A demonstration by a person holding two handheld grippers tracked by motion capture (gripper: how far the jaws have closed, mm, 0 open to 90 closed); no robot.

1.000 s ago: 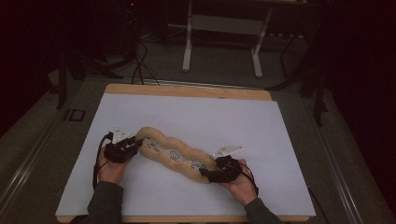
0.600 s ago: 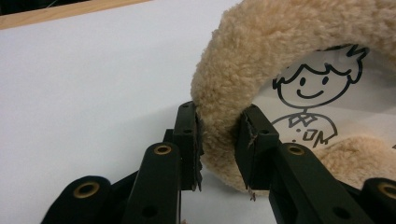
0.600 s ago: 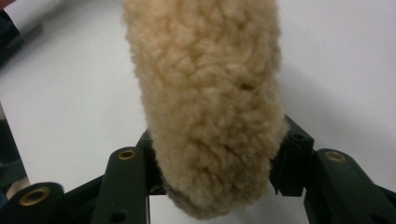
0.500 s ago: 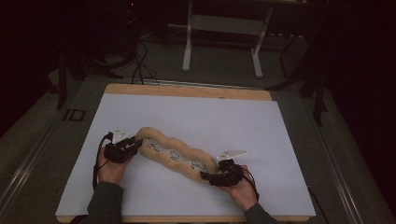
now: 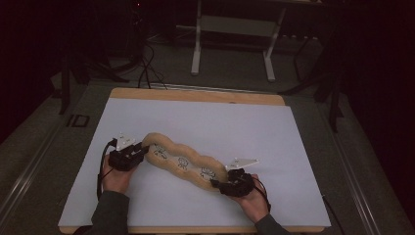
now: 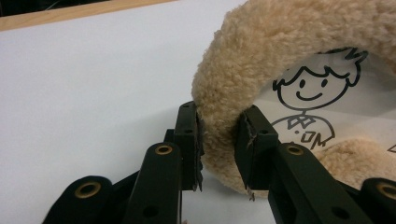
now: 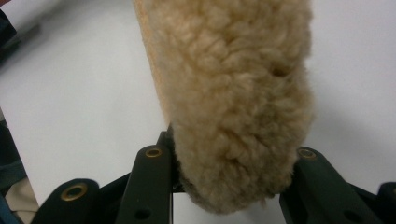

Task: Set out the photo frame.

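A dark room surrounds your white-topped table (image 5: 205, 122). The long fleecy pad (image 5: 183, 161), printed with cartoon figures, lies slanting from ten o'clock to four o'clock near the table's front. Your left gripper (image 5: 139, 155) has its jaws clamped on the pad's ten o'clock end. Your right gripper (image 5: 219, 184) has just been closing its jaws, which now hug the four o'clock end.

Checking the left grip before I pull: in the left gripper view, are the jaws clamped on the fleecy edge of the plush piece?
Yes: the left gripper has its two black jaws pressed on either side of the plush piece, squeezing its fleecy rim.
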